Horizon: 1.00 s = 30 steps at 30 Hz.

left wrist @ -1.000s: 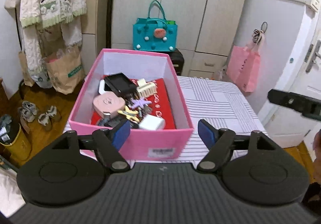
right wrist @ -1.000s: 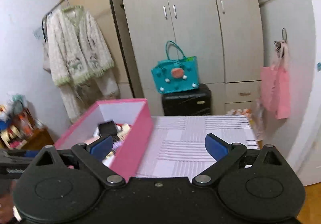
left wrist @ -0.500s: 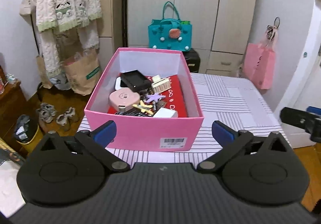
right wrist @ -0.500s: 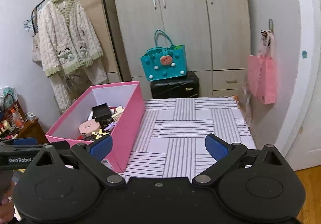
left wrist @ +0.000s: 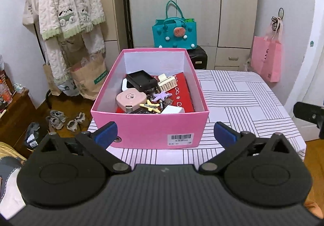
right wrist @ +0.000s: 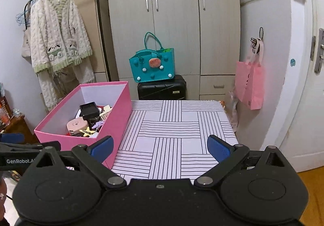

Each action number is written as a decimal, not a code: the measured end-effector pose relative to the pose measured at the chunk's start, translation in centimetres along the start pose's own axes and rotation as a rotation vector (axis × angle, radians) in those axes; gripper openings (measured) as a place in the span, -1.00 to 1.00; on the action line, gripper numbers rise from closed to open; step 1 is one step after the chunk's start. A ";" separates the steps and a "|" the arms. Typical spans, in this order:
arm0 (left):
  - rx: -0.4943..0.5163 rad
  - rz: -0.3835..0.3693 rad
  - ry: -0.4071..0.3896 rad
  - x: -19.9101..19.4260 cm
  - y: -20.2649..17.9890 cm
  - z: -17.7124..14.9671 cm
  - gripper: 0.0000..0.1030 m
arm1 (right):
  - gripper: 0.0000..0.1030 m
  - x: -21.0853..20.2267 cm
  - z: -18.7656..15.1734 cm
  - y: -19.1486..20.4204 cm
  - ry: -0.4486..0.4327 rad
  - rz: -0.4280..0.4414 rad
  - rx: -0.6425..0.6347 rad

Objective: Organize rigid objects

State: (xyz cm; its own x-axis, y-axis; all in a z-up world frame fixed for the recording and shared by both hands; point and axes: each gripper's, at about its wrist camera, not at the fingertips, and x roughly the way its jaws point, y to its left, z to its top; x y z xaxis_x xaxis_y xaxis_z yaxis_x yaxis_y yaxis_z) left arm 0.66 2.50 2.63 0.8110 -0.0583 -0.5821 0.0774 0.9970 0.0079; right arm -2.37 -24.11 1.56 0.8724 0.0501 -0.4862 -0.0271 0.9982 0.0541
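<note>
Clearly, from the left wrist we see our left gripper (left wrist: 164, 132) spread wide and empty; the pink box (left wrist: 149, 130) of clutter sits at twelve o'clock, where tangled clips (left wrist: 149, 106) could snag. From the right wrist, our right gripper (right wrist: 160, 148) gapes empty; box (right wrist: 113, 124) at ten o'clock, easily bumped.

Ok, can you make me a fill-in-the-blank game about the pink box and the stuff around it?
1. The pink box sits on a ____ tablecloth.
2. The teal bag stands on a black ____.
3. Both the left gripper and the right gripper are ____.

Missing words: striped; suitcase; open
</note>
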 end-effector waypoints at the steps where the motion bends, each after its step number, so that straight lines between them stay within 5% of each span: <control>1: 0.001 0.001 0.000 0.0 0.0 0.0 1.00 | 0.94 0.0 0.0 0.1 0.000 -0.003 -0.003; 30: 0.063 0.077 -0.011 -0.2 -1.4 -0.4 1.00 | 0.94 0.0 -0.7 0.1 -0.021 -0.031 -0.023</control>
State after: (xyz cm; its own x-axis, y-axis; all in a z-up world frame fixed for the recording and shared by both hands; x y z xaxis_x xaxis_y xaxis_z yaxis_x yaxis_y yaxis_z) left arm 0.18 1.17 2.40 0.8220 0.0177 -0.5692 0.0505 0.9933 0.1038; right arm -2.73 -24.03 1.02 0.8829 0.0185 -0.4692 -0.0109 0.9998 0.0190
